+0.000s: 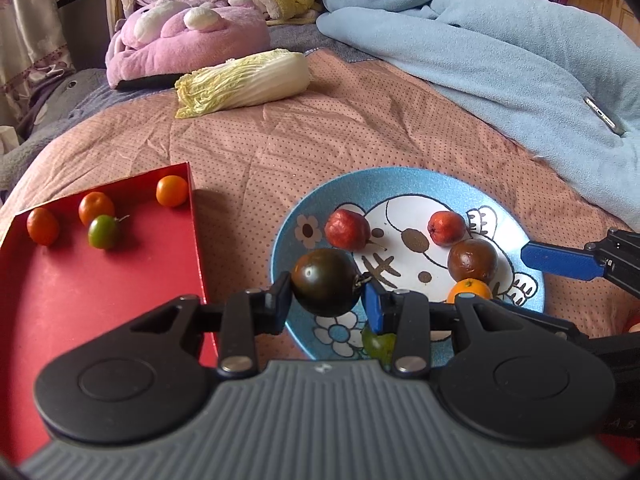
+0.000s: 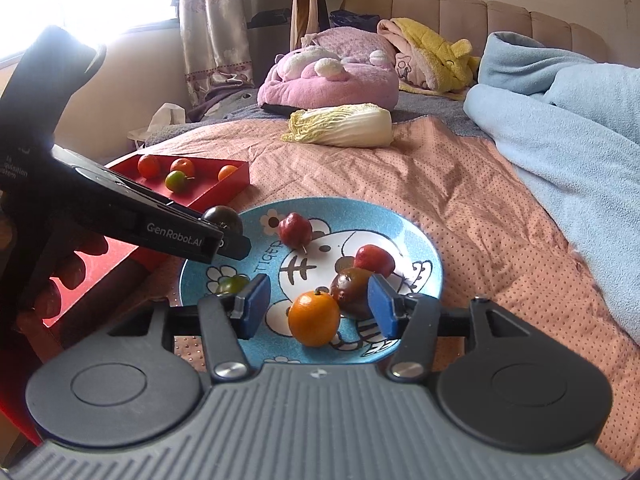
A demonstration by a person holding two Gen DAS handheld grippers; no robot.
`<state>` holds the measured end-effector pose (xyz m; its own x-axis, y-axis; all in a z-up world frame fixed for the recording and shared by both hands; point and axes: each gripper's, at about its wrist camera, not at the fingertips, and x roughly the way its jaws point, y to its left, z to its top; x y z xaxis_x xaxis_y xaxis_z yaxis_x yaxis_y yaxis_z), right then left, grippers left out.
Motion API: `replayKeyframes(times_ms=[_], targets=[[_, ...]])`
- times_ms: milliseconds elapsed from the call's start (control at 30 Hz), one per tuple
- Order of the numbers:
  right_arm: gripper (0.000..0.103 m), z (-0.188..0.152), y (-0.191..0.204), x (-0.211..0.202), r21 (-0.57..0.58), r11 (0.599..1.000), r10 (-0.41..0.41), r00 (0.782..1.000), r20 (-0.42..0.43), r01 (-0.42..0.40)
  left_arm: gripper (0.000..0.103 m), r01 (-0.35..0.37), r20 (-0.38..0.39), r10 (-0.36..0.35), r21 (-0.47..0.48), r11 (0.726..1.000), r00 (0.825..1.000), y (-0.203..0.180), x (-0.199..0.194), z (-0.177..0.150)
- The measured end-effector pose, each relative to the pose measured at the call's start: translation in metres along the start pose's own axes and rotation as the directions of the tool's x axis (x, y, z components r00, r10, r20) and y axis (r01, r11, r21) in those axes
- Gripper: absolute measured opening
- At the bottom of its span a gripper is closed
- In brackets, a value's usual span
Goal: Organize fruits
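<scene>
My left gripper point(image 1: 326, 300) is shut on a dark green-black tomato point(image 1: 325, 282) and holds it above the left rim of the blue cartoon plate point(image 1: 400, 184); the same tomato shows in the right wrist view point(image 2: 222, 218). My right gripper point(image 2: 318, 308) is open, its blue pads on either side of an orange point(image 2: 314, 317) on the plate point(image 2: 416, 240). The plate also holds two red fruits point(image 2: 295, 230) point(image 2: 374, 259), a dark brown fruit point(image 2: 352, 290) and a green fruit point(image 2: 232, 284). A red tray point(image 1: 80, 280) on the left holds three orange fruits and one green one point(image 1: 103, 232).
A napa cabbage point(image 1: 244, 82) lies on the pink dotted bedspread beyond the plate. A pink plush cushion point(image 1: 188, 36) and a yellow plush sit at the back. A light blue blanket point(image 1: 500, 60) with a phone point(image 1: 604, 116) on it fills the right side.
</scene>
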<state>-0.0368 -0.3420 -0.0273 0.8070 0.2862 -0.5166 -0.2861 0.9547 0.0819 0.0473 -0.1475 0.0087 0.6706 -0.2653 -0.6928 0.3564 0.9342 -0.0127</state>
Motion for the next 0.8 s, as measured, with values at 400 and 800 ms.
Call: replayKeyframes(times_ms=[400, 800], targets=[[0.061, 0.076, 0.049, -0.050, -0.154, 0.987, 0.060, 0.997, 0.057, -0.051, 0.041, -0.074, 0.123, 0.070, 0.031, 0.997, 0.990, 0.032, -0.088, 0.029], [0.068, 0.191, 0.103, -0.124, -0.328, 0.944, 0.035, 0.982, 0.184, 0.028, 0.042, -0.144, 0.234, 0.129, 0.044, 0.989, 0.964, 0.074, -0.184, 0.062]])
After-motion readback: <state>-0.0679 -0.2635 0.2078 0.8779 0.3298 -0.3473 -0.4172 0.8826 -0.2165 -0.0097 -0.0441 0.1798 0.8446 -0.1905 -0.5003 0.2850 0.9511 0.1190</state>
